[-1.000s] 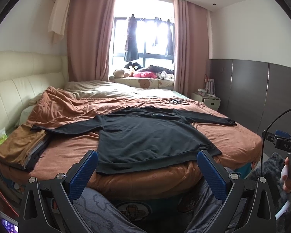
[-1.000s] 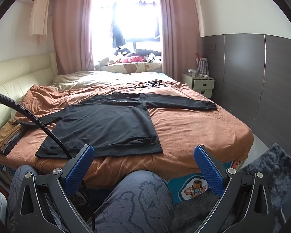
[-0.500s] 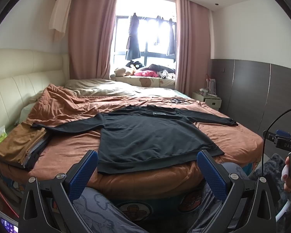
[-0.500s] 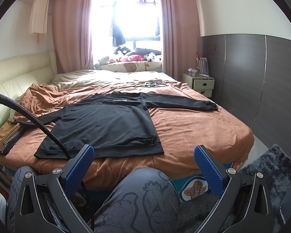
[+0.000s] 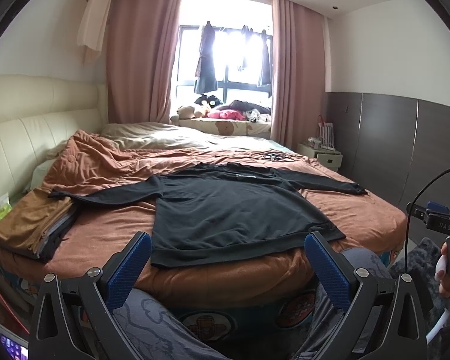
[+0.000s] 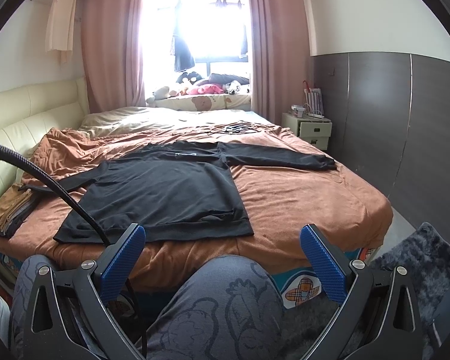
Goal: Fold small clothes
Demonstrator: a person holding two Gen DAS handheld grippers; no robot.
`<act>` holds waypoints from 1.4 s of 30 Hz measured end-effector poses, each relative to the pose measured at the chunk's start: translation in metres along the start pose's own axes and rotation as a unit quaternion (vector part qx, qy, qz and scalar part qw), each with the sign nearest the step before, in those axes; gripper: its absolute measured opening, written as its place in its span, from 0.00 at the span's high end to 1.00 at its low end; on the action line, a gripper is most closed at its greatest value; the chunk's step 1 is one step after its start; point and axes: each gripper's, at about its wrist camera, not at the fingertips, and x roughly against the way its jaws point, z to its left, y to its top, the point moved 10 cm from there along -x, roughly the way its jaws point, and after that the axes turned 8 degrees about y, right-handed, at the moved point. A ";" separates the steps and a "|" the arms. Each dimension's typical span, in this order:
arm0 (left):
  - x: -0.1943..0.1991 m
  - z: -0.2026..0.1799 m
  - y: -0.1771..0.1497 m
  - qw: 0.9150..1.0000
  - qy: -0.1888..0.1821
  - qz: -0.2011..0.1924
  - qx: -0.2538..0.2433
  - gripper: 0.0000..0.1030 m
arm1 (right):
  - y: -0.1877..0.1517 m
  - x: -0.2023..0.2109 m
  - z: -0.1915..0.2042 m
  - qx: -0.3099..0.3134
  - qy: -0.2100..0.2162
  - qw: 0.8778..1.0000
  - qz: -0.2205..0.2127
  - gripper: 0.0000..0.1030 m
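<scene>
A black top (image 5: 234,207) lies flat on the bed (image 5: 369,216), on a brown blanket. Its two long sleeves are stretched out, one to the left and one to the right. Its bottom hem is at the near edge of the bed, and its neck points to the far window (image 5: 234,60). At the left edge of the bed sits a pile (image 5: 30,228) of folded clothes, brown on top, and the end of the left sleeve rests on it. The left gripper (image 5: 228,265) is held low in front of the bed, its blue fingers (image 5: 129,270) spread wide with nothing between them. The right gripper (image 6: 222,259) is also low and near, spread wide and empty. Both are apart from the top. A person's knees (image 6: 225,303) in grey patterned trousers show below the grippers. A hand (image 5: 448,273) holds a handle at the right. A small cabinet (image 6: 310,129) stands far right by the wall.
</scene>
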 end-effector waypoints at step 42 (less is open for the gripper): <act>-0.014 0.019 0.020 1.000 0.024 -0.005 -0.006 0.00 | 0.016 -0.035 0.008 0.001 0.058 0.998 -0.007 0.00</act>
